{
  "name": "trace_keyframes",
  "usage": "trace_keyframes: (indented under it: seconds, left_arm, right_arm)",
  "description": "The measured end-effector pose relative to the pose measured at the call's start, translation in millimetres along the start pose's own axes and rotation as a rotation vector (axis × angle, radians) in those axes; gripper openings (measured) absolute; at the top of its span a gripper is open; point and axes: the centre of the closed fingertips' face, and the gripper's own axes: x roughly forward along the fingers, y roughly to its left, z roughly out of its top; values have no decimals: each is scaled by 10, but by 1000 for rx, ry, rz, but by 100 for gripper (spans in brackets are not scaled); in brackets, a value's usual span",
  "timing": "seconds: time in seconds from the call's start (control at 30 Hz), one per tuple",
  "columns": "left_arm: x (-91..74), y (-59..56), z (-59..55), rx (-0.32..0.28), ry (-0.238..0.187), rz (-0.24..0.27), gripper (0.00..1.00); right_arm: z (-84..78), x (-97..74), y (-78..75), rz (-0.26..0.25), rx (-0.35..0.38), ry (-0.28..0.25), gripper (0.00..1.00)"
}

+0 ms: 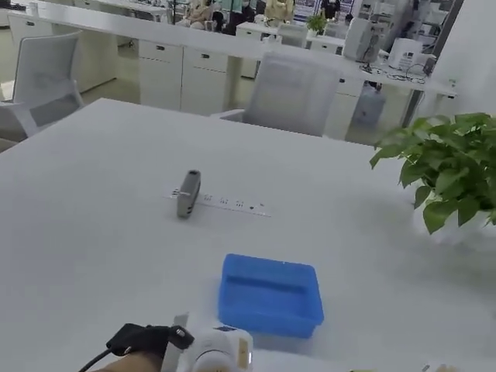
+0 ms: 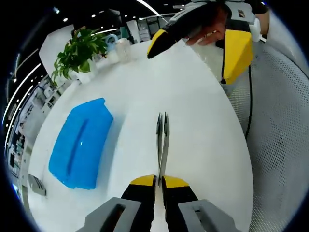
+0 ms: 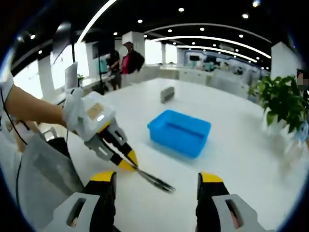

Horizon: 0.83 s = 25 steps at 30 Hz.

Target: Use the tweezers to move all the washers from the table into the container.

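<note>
**1. Left tool** [image 2: 160, 182]. Lower left of the head view, at the near edge of the table [image 1: 93, 232]. The yellow-tipped jaws are clenched on the tweezers [image 2: 162, 137], gripping them at the handle end. The two prongs run straight out ahead of the jaws, nearly closed together, over bare white surface (whether the tips touch it cannot be told). In the right gripper view this tool enters from the left with a hand [image 3: 72, 113] around its white body, and the tweezers slant down and to the right.

**2. Grey block** [image 1: 188, 194]. Mid-table, at the left end of a flat white strip [image 1: 232, 204]. It lies well beyond the container.

**3. Container** [image 1: 267, 316]. A blue, rectangular, open-topped tray resting flat on the table near the front. In the head view it is just right of the left tool, and it is apart from the tweezers. Whether anything lies inside cannot be told.

**4. Right tool** [image 3: 157, 178]. Released, with the jaws spread wide apart. In its own view the tweezer tips fall in the gap between them, with the container farther off. In the left gripper view it sits at the top, a hand on it.

**5. Plant** [image 1: 449, 163]. Leafy and green, at the far right of the table, well apart from the container.

**6. Chairs** [image 1: 291, 93]. Pale, standing along the far side of the table.
</note>
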Motion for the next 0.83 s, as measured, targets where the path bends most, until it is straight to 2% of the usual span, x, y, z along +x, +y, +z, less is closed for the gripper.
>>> trace_keyframes:
  seconds: [0.03,0.1,0.2,0.27,0.33,0.37,0.43,0.47,0.53,0.6,0.67,0.7,0.73,0.83]
  left_arm:
    - [1,-25,59,-1,-26,-16,3]
    - [-24,-47,48,-47,-25,-37,11]
    - [-96,14,-10,-130,-9,4,24]
    - [-163,49,-9,-190,-29,32,30]
    - [-265,96,3,-249,-62,73,37]
    - [-318,115,-7,-267,-63,89,41]
    - [-460,189,-33,-356,-74,162,56]
    - [-542,201,-15,-422,-103,182,62]
    - [-691,213,3,-496,-150,219,74]
    - [-820,236,-35,-554,-167,273,82]
    - [-917,244,-68,-606,-179,315,95]
    - [-996,240,-108,-630,-180,349,99]
    - [-1030,217,-125,-644,-181,354,99]
    - [-1178,226,-215,-683,-206,442,99]
  right_arm:
    - [-25,-11,-31,1,5,5,68]
    - [-40,-28,-65,-9,9,4,70]
    - [-36,-59,-138,-45,14,-9,77]
    - [-11,-80,-185,-66,38,-29,83]
    - [13,-94,-235,-85,59,-50,88]
    - [11,-94,-250,-86,68,-51,90]
    - [9,-89,-269,-81,88,-56,93]
    - [11,-94,-281,-87,98,-63,94]
    - [19,-105,-293,-93,111,-75,96]
    - [21,-122,-307,-99,116,-86,98]
    - [22,-131,-313,-105,111,-91,99]
    - [15,-133,-322,-109,107,-90,99]
    - [12,-134,-325,-110,106,-90,99]
    - [1,-134,-338,-107,112,-93,99]
